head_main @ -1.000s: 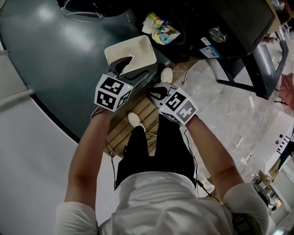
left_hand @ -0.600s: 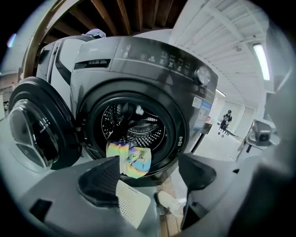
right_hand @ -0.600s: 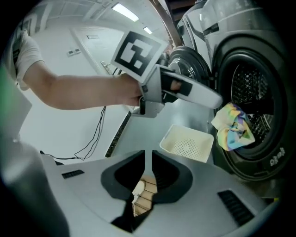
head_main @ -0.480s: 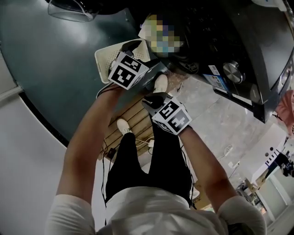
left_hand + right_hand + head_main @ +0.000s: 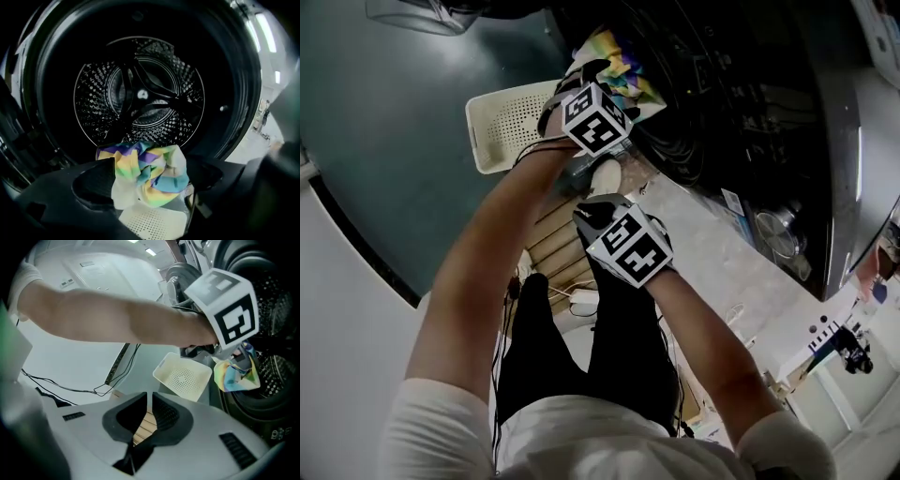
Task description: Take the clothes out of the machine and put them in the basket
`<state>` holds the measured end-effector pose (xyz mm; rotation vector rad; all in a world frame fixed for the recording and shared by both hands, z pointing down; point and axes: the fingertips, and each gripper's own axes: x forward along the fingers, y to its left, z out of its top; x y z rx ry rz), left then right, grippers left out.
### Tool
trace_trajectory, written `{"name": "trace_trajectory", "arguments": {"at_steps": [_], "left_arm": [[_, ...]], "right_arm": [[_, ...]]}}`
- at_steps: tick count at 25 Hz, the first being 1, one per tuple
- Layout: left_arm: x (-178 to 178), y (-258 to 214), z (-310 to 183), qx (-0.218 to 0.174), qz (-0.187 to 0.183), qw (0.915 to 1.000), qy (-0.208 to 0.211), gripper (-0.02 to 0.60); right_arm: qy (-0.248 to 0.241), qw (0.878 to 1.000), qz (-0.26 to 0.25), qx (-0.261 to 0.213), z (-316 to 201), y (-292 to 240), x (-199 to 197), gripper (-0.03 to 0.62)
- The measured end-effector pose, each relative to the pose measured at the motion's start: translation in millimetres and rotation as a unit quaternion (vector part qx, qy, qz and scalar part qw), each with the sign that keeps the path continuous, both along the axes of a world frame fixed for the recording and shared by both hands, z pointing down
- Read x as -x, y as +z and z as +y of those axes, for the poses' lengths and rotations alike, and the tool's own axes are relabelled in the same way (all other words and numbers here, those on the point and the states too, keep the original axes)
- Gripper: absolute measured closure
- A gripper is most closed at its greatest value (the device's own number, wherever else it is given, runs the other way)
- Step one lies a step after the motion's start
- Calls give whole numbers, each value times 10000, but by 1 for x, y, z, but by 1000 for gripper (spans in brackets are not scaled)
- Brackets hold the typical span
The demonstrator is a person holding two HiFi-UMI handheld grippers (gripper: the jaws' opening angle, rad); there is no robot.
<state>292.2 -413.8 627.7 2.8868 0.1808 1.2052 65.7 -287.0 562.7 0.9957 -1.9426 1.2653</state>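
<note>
A crumpled cloth (image 5: 147,173) in yellow, purple and blue stripes lies on the lower lip of the washing machine's (image 5: 722,94) open door, in front of the dark perforated drum (image 5: 140,93). My left gripper (image 5: 150,177) is at that lip with its jaws opening. The cloth sits between the two black pads, which stand wide and do not press it. The head view shows the left gripper (image 5: 605,77) over the cloth (image 5: 626,73). A cream perforated basket (image 5: 502,122) stands on the floor just below. My right gripper (image 5: 150,404) hangs lower, shut and empty.
A slatted wooden platform (image 5: 558,248) lies on the floor under the person's feet, with one white shoe (image 5: 605,173) near the basket (image 5: 183,376). Black cables (image 5: 70,390) trail over the floor to the left. A white box (image 5: 581,302) sits by the platform.
The left gripper has travelled from above the basket up to the machine's door and reached the striped cloth, its jaws spreading. The right gripper shifted a little and stayed shut.
</note>
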Motion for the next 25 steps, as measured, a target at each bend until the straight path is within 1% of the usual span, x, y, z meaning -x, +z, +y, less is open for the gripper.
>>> {"name": "trace_trajectory", "arguments": {"at_steps": [4,9,11,18,21,23,25], "left_arm": [[-23,29,3,-533,-201,9980,279,112],[-45,49,-1,-1005,-314,9936,404,97],[-50,59,-4,-1109,-408,9919,462,95],[-65,84,-9,-753,-590,9939,540,97],[-67,90,-14,-467,-619,9961,416,98],[-67,98,-14,-443,-621,9965,332,100],[-68,106,-13,-574,-674,9956,302,114]], "right_arm": [[13,9999,37,105,8,16,-11,564],[18,9997,-32,235,19,27,-14,565],[-14,9996,-59,267,21,30,-15,563],[-13,9994,-126,320,26,32,-20,565],[-6,9992,-204,330,25,31,-19,565],[26,9991,-260,347,27,34,-19,565],[90,9990,-273,344,28,38,-23,565]]}}
